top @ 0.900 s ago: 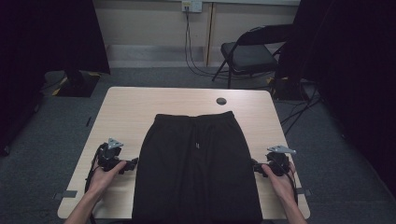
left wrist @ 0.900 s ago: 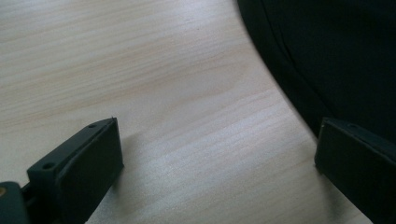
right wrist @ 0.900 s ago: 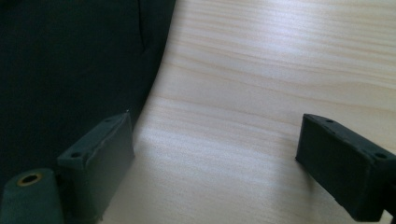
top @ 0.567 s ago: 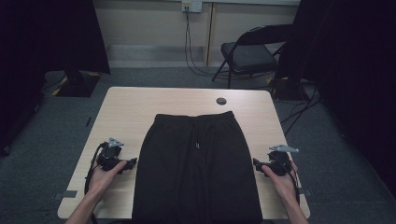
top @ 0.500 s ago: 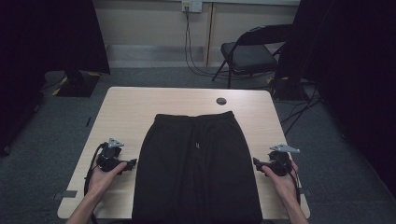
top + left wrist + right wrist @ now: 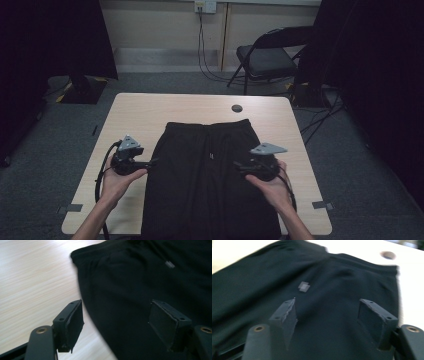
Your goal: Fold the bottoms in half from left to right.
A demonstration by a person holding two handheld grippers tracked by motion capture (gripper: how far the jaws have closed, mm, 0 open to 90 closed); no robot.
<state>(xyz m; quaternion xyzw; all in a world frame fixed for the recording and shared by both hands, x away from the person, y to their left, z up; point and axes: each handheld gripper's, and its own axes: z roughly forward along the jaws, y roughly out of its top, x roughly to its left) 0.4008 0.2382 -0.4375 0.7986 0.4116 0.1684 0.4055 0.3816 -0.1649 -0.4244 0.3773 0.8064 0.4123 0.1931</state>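
A black garment [image 6: 205, 200] with a waistband and drawstring lies flat along the middle of the wooden table [image 6: 150, 110], waistband at the far end. My left gripper [image 6: 151, 162] is open at the garment's left edge, pointing toward it. In the left gripper view, one jaw of the left gripper [image 6: 117, 312] is over bare wood and the other over the black garment [image 6: 140, 277]. My right gripper [image 6: 238, 165] is open above the garment's right half, pointing left. The right gripper [image 6: 329, 310] has nothing pinched between its jaws, and the blurred black garment [image 6: 337, 285] lies below them.
A small dark round thing [image 6: 236, 108] sits on the table just beyond the waistband; this round thing [image 6: 387, 255] is also in the right gripper view. A folding chair [image 6: 270, 55] and cables stand on the floor behind the table. Bare wood flanks the garment.
My right gripper has moved left from beside the garment's right edge to over the cloth. The left gripper has edged slightly toward the garment's left edge.
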